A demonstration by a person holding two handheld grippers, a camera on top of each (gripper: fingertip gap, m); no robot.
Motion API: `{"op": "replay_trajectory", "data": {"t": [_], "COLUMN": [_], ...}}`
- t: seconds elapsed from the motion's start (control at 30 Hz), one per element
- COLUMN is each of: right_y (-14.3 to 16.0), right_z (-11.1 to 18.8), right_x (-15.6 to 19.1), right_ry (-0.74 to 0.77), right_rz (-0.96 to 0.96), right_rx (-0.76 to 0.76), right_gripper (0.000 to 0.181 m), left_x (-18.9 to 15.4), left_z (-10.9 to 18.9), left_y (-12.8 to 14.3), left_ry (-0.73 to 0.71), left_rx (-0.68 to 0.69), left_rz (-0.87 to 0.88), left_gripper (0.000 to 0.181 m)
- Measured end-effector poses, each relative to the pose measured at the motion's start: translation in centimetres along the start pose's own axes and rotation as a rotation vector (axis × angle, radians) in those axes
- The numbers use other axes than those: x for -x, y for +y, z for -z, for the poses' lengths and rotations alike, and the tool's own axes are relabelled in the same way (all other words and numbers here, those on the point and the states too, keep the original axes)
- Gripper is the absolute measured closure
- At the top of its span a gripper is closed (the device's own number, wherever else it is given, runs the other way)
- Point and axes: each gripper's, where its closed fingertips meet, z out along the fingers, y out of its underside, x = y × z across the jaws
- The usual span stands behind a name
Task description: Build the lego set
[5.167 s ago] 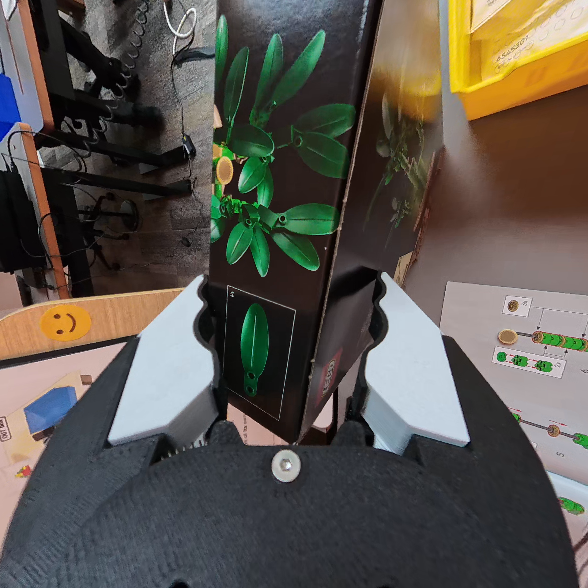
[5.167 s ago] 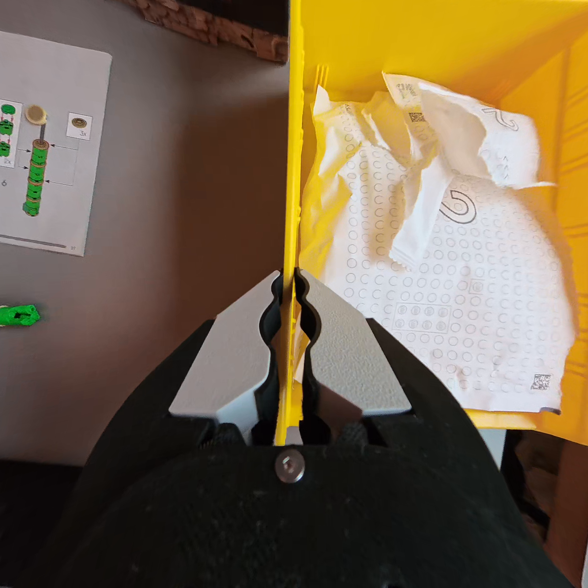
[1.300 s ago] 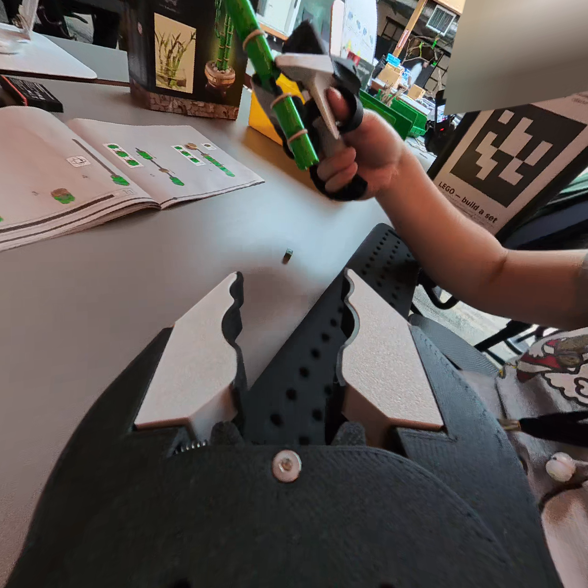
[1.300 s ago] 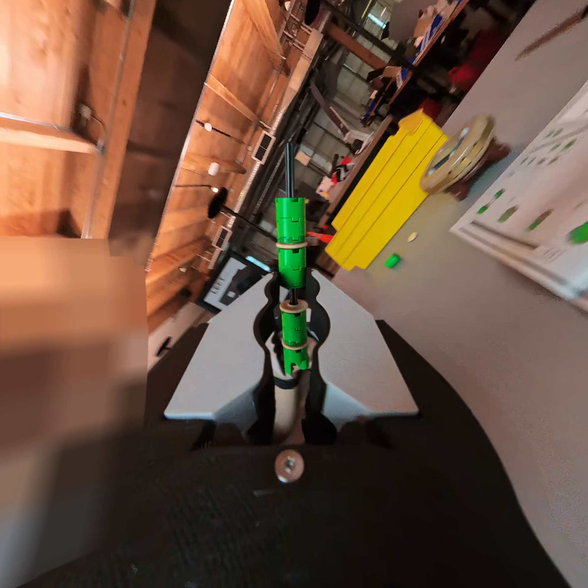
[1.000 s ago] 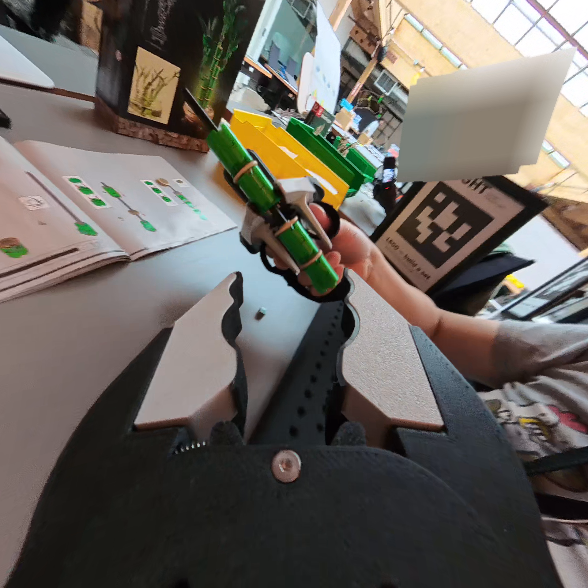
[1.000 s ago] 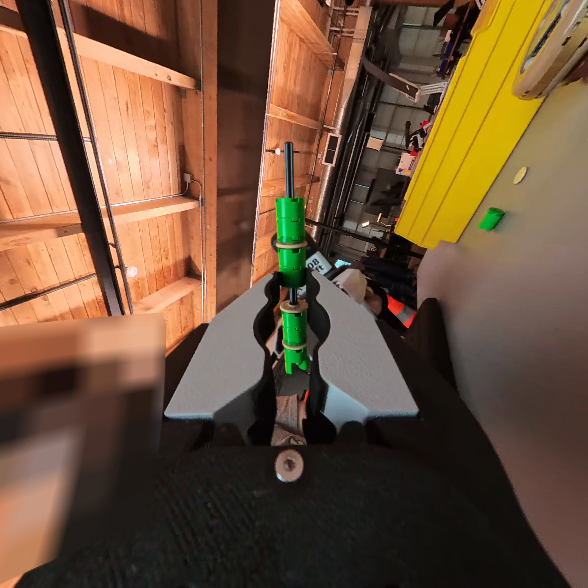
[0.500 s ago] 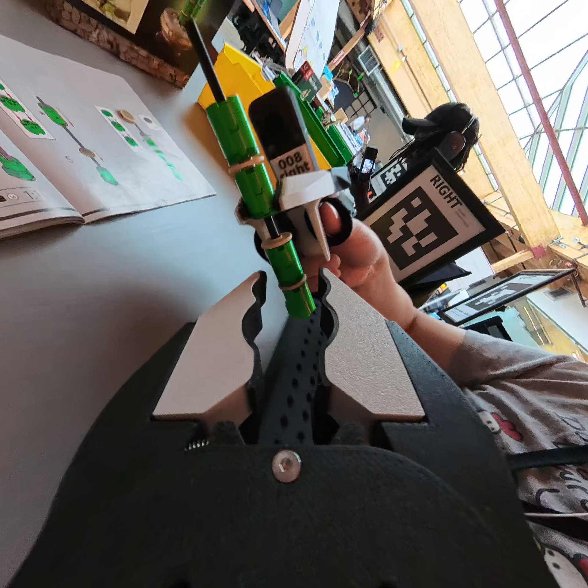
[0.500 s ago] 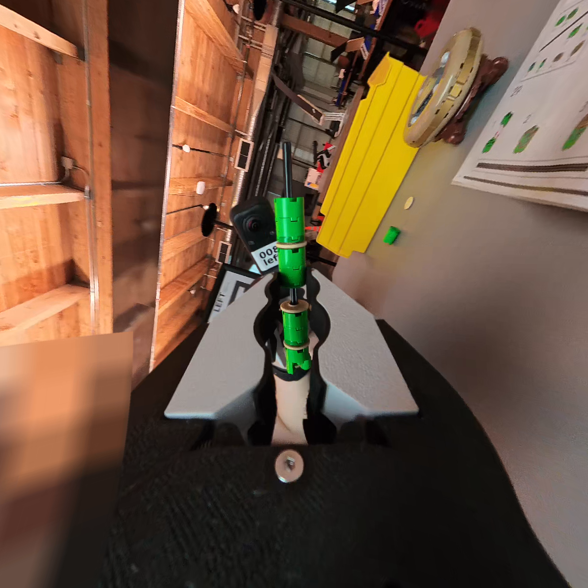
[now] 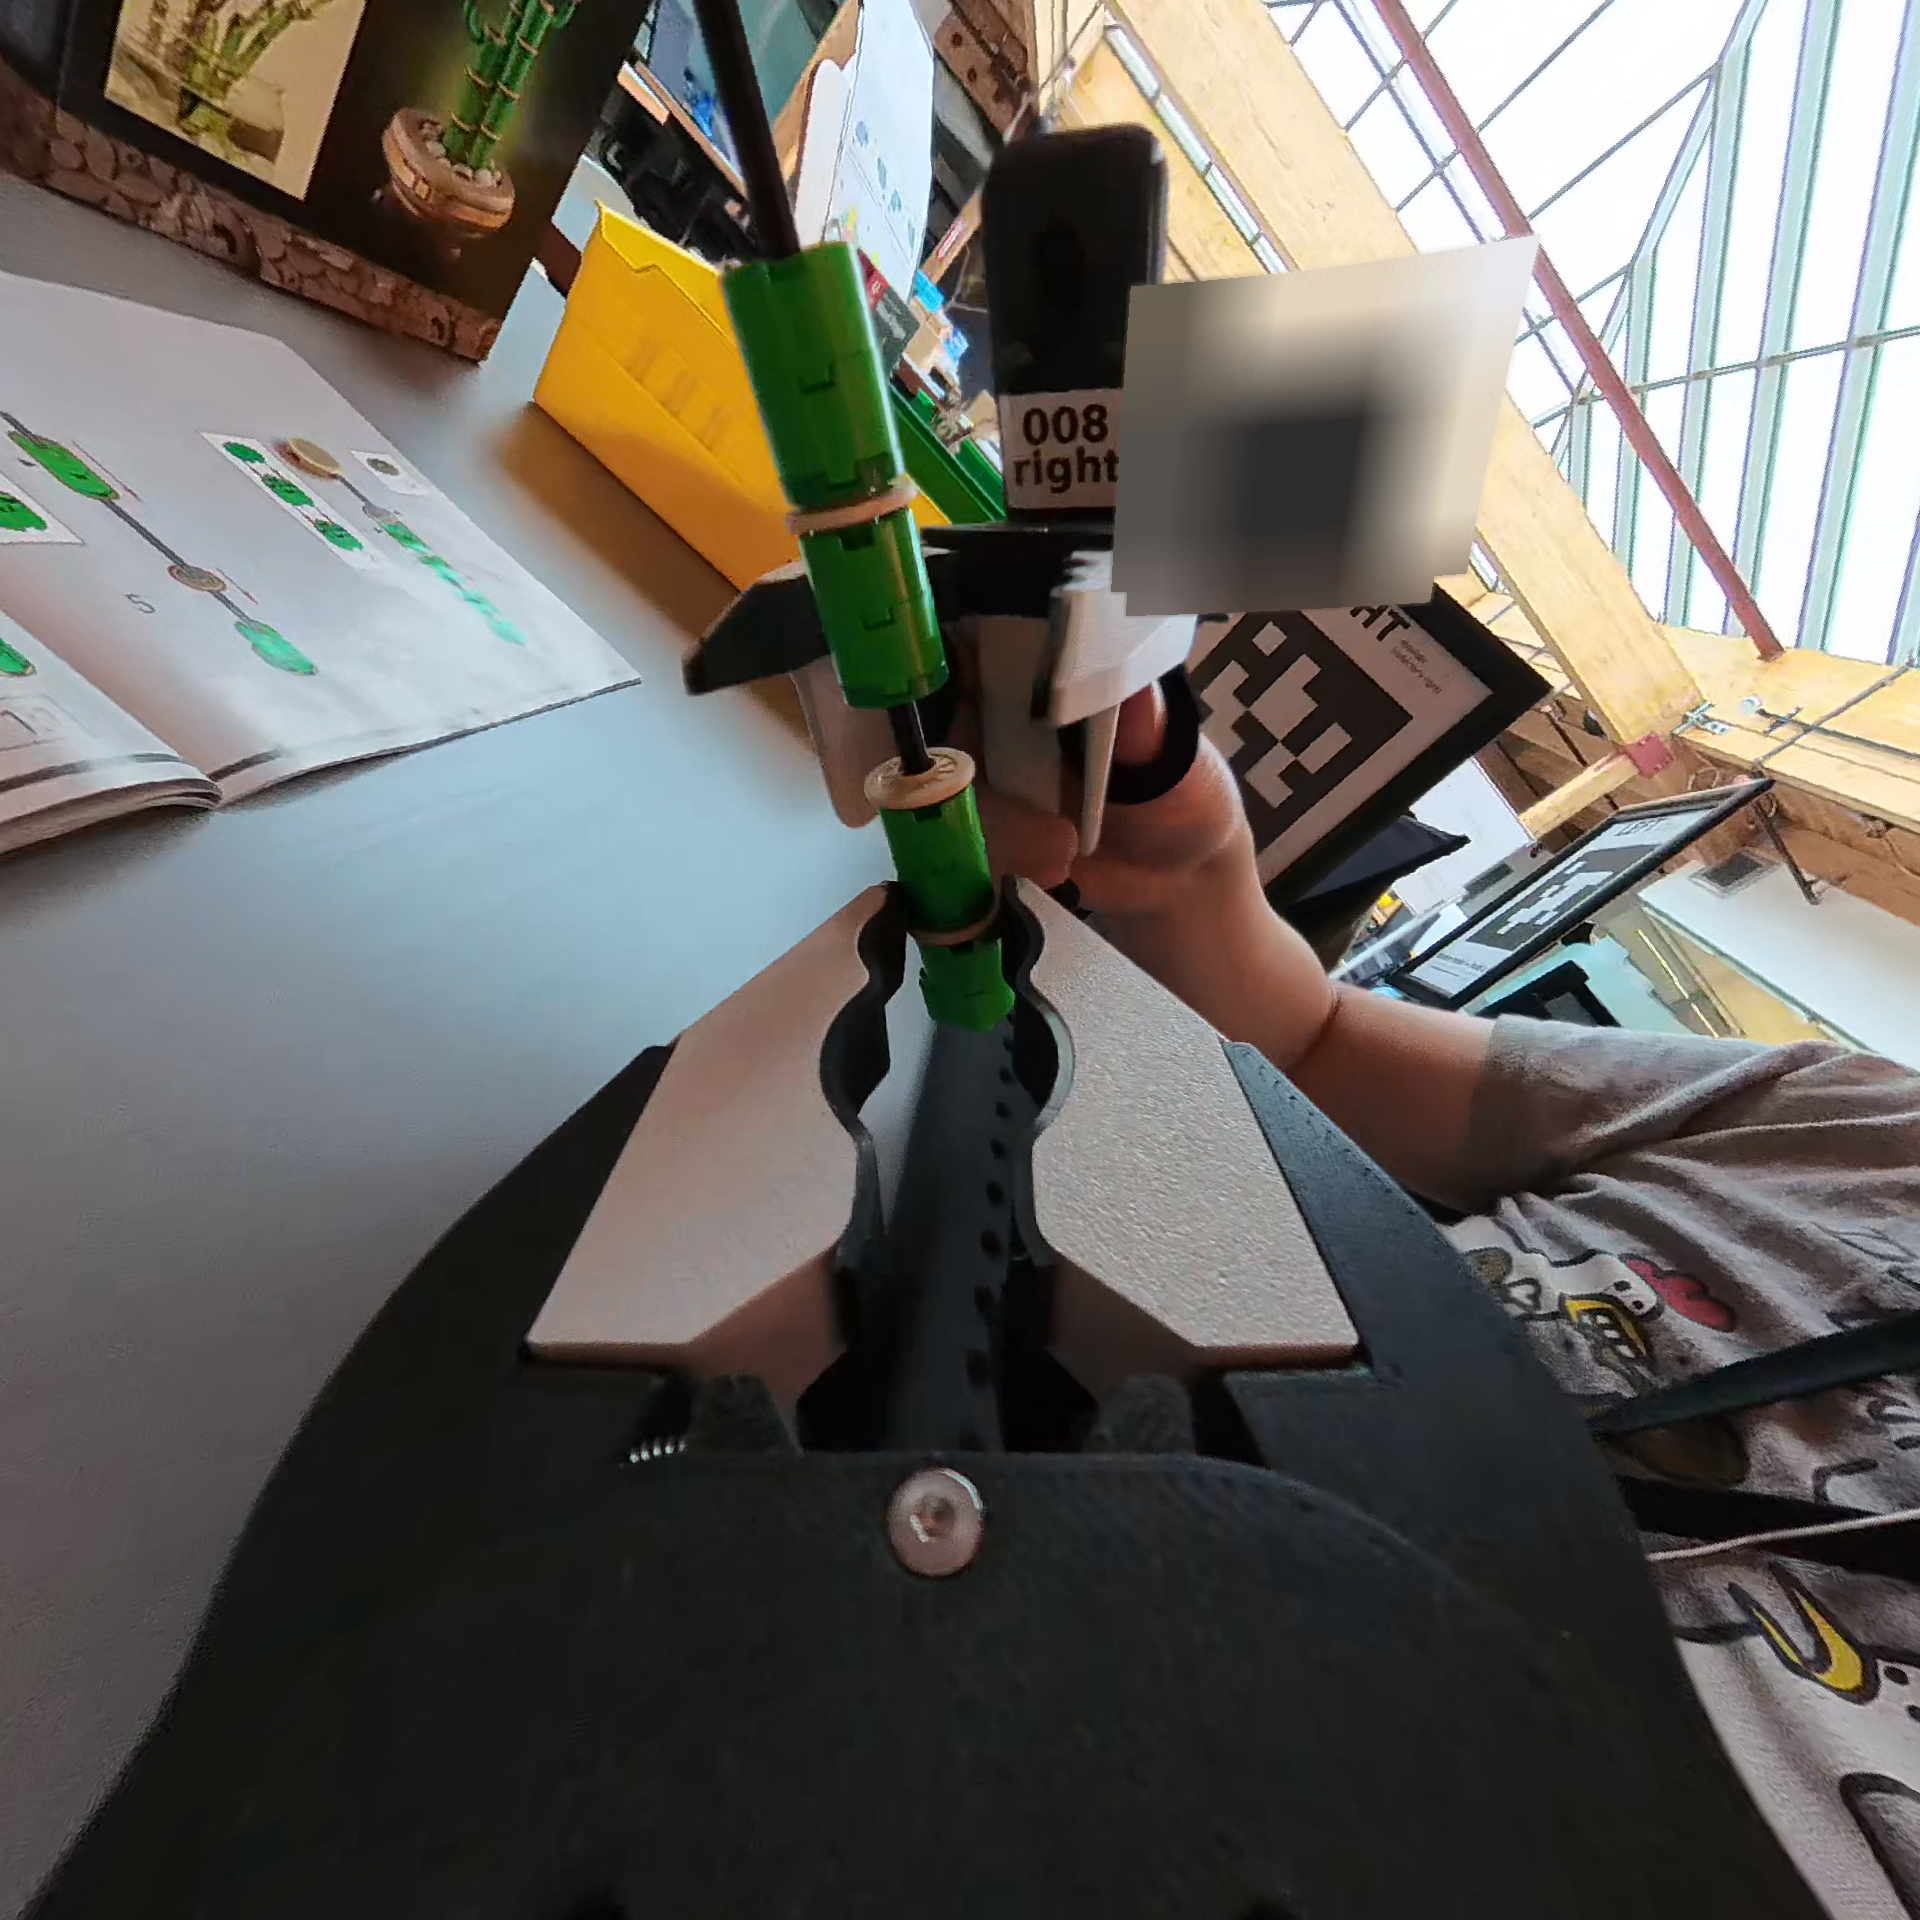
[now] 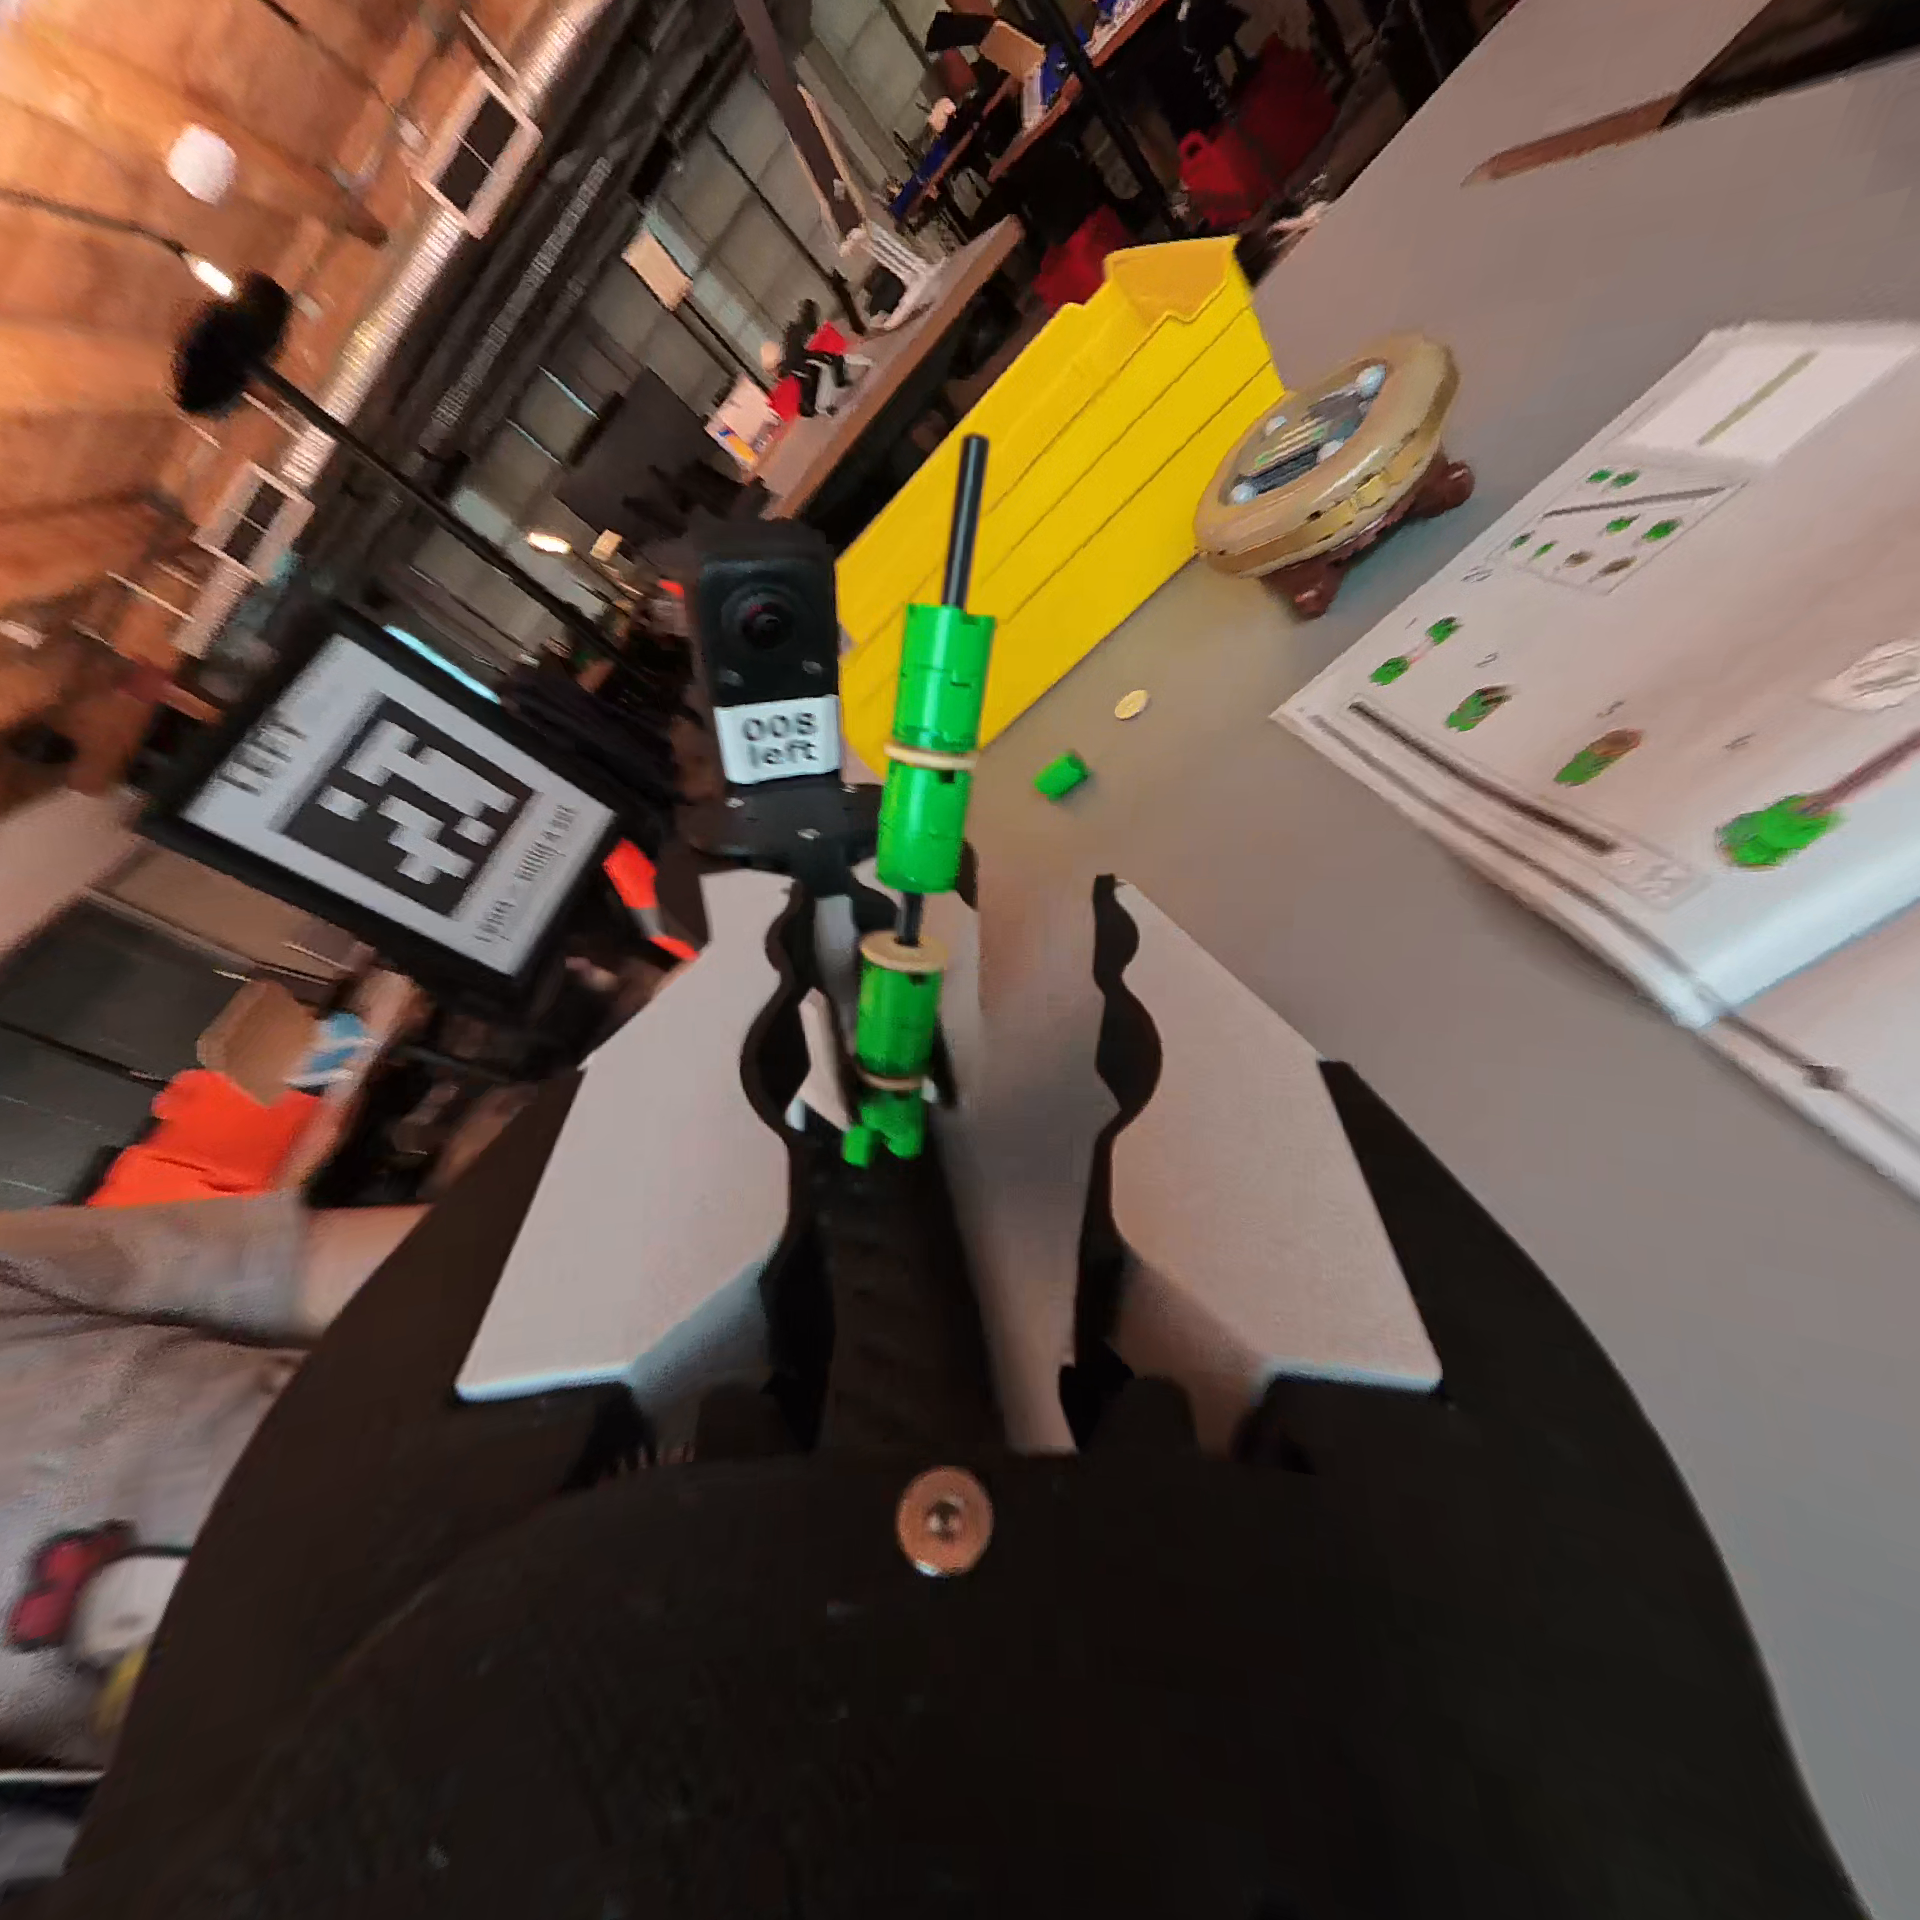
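A bamboo stalk (image 9: 862, 540) of green cylinders and tan rings on a black axle stands tilted above the grey table (image 9: 312, 987). My left gripper (image 9: 954, 914) is shut on the stalk's lowest green segment. My right gripper (image 9: 925, 717) sits just behind the stalk's middle, held by a hand. In the right wrist view my right gripper (image 10: 945, 899) is open wide. The stalk (image 10: 930, 748) stands between its fingers without touching them. The stalk's upper axle end is bare.
An open instruction booklet (image 9: 260, 582) lies at the left of the table and shows in the right wrist view too (image 10: 1662, 727). A yellow bin (image 10: 1039, 520), a round tan pot base (image 10: 1340, 478), a loose green piece (image 10: 1060, 774) and the set's box (image 9: 312, 135) stand farther back. The left gripper's tips are roughly 4 centimeters from the right gripper's.
The right gripper carried the stalk over to the open left gripper. The left gripper has shut on the stalk's lower end, and the right gripper has opened and let it go.
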Motion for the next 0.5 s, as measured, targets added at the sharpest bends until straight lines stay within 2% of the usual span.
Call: {"op": "replay_trajectory", "data": {"t": [0.1,0.17,0.23,0.3,0.33,0.37,0.5], "right_y": [-0.7,-0.9,-0.8,-0.4,0.2,1.1,5.6], "right_z": [2.8,6.3,12.2,19.7,23.1,25.8,32.7], "right_x": [-1.8,-4.0,-7.6,-10.7,-11.7,-12.6,-15.6], "right_ry": [0.160,0.358,0.707,1.056,1.175,1.230,1.287], "right_rz": [0.253,0.454,0.656,0.767,0.757,0.697,0.364], "right_rx": [-0.084,-0.100,-0.032,0.059,0.087,0.097,0.093], "right_gripper": [0.125,0.126,0.126,0.132,0.135,0.138,0.137], "left_x": [0.5,0.6,0.6,0.6,0.5,0.4,-0.3], "left_z": [0.5,0.8,1.1,1.3,1.3,1.3,1.3], "left_y": [0.1,0.0,-0.2,-0.4,-0.5,-0.6,-1.2], "left_ry": [-0.004,-0.005,-0.012,-0.023,-0.022,-0.013,0.010], "left_rx": [-0.007,-0.021,-0.031,-0.040,-0.045,-0.051,-0.075], "left_rz": [0.008,-0.002,-0.019,-0.045,-0.053,-0.056,-0.080], "left_gripper": [0.167,0.167,0.167,0.167,0.167,0.167,0.167]}}
